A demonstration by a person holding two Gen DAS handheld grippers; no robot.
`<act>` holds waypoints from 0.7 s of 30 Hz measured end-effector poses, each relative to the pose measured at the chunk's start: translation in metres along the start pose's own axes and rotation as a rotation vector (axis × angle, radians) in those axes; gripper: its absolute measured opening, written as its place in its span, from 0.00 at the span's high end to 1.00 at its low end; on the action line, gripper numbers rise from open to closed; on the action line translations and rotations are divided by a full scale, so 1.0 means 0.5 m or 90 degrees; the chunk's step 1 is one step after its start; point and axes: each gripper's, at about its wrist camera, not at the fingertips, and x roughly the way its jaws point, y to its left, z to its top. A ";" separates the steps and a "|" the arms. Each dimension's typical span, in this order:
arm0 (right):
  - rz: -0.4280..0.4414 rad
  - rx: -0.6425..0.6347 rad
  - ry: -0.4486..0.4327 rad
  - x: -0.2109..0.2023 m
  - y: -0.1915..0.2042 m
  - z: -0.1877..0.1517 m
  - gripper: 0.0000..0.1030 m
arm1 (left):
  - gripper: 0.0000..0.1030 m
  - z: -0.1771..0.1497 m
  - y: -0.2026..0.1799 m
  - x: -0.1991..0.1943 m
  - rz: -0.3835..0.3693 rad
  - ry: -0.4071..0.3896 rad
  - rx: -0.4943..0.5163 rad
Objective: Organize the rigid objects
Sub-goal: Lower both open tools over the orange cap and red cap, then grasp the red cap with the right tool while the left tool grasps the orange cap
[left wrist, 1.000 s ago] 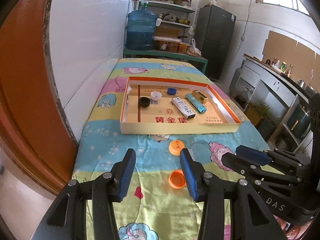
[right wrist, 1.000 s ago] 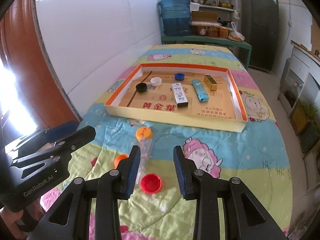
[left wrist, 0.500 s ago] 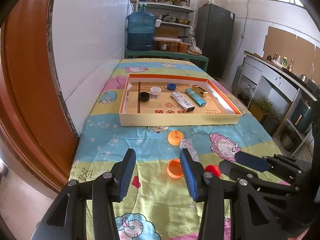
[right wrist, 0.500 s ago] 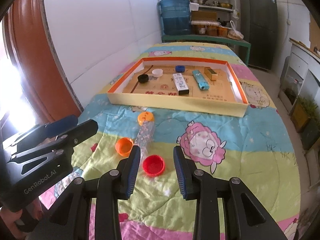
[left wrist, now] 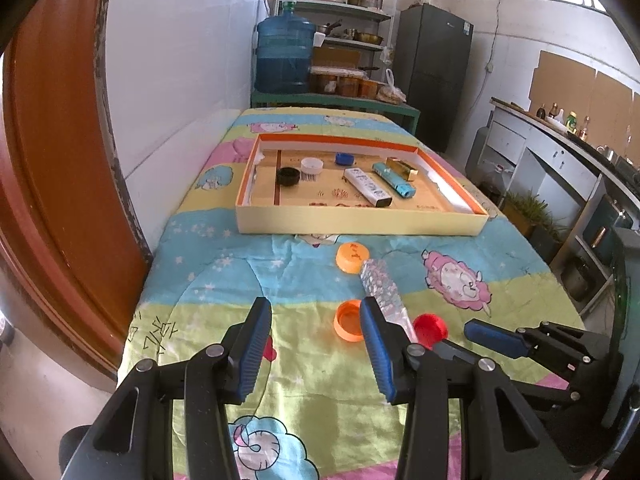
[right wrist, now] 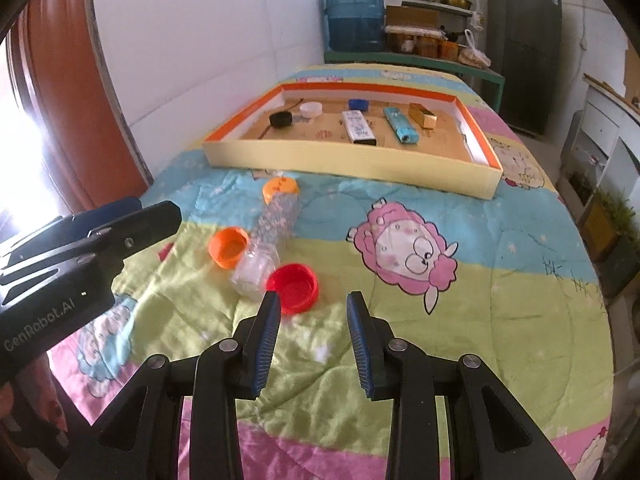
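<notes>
A clear plastic bottle with an orange cap [right wrist: 272, 224] lies on the cartoon-print cloth, also in the left wrist view [left wrist: 380, 284]. Beside it lie a loose orange cap [right wrist: 227, 246] and a red cap [right wrist: 294, 287], both open side up. A shallow cardboard tray [right wrist: 340, 158] farther back holds a black cap [right wrist: 281, 119], a white cap, a blue cap, a white box, a blue lighter and a gold box. My left gripper [left wrist: 314, 338] is open and empty, left of the orange cap [left wrist: 348, 320]. My right gripper [right wrist: 312, 322] is open and empty, just right of the red cap.
A white tiled wall and a brown door frame [left wrist: 52, 160] run along the left of the table. Beyond the table stand a blue water jug [left wrist: 284, 56], shelves and a dark fridge [left wrist: 434, 72]. A kitchen counter [left wrist: 560, 148] is on the right.
Both grippers have drawn back toward the near edge of the table and away from the tray. The caps and bottle now lie ahead of the fingers. Nothing was grasped.
</notes>
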 end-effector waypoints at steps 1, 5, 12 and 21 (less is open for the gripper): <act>0.000 -0.002 0.002 0.003 0.000 -0.001 0.66 | 0.55 -0.002 0.002 0.005 -0.001 0.002 -0.001; -0.003 -0.015 0.007 0.013 0.007 -0.001 0.66 | 0.55 -0.006 0.004 0.013 -0.002 0.007 -0.001; -0.010 -0.036 0.005 0.030 0.021 0.009 0.66 | 0.55 -0.010 0.010 0.025 -0.002 0.014 0.000; -0.026 -0.063 0.014 0.061 0.034 0.037 0.66 | 0.56 -0.017 0.000 0.039 -0.008 0.028 0.022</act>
